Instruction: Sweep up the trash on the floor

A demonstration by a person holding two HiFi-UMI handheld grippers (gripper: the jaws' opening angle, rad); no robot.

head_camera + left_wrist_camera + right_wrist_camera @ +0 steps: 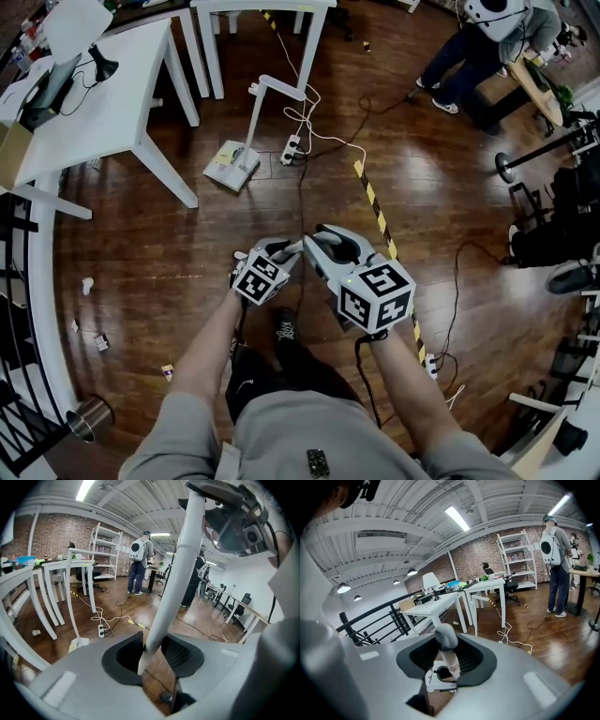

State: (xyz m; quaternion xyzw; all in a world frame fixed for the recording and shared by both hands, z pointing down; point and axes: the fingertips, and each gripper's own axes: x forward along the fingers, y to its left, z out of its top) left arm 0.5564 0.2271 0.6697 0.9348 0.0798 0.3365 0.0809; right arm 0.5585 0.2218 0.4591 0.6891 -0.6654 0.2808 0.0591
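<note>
A long white handle [178, 573] with a grey end cap [445, 637] stands nearly upright between both grippers; its lower end is hidden. My left gripper [286, 251] [152, 651] is shut on the shaft lower down. My right gripper [319, 239] [447, 660] is shut on the top just under the cap. The two grippers sit side by side above the wooden floor, in front of my body. A white dustpan [232, 165] with an upright handle stands farther ahead. Small scraps of trash [87, 285] [101, 343] [168, 372] lie on the floor at the left.
White tables [112, 94] stand at the left and back. A power strip with cables [291, 148] and a yellow-black tape line [380, 220] cross the floor ahead. A railing [19, 281] and a metal cup [87, 418] lie at the left. A person [478, 47] stands at the far right.
</note>
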